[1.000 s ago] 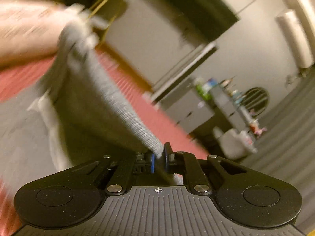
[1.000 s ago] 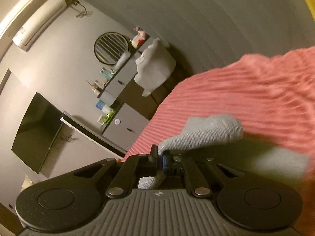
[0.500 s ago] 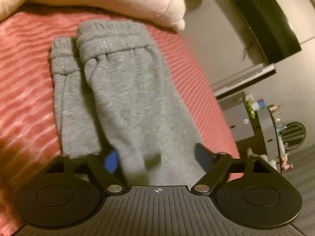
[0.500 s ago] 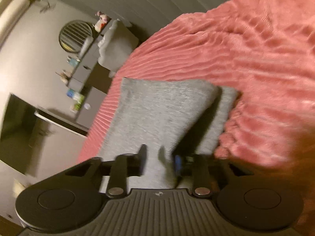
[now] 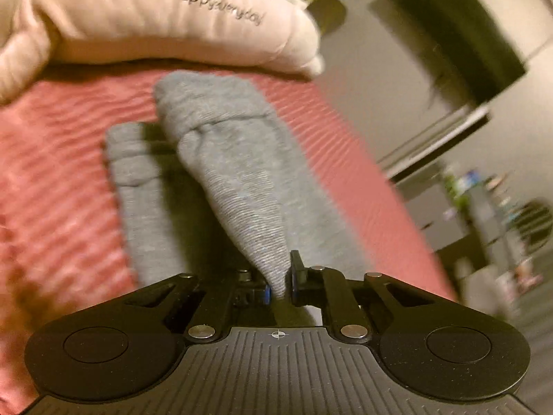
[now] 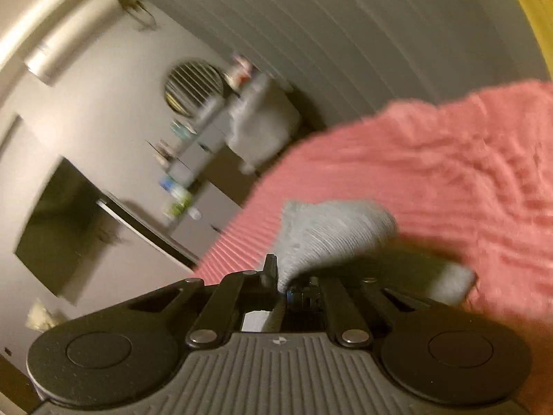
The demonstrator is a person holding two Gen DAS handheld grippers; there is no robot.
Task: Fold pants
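2 grippers clamp grey pants | ribbed knit, lifted, tented

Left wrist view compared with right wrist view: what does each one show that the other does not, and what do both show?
Only the left wrist view shows the cream pillow and the far ends of the gray pants. Only the right wrist view shows the wall air conditioner. Both show the pink blanket, the dark TV, and a tool shut on pants fabric: left tool, right tool.
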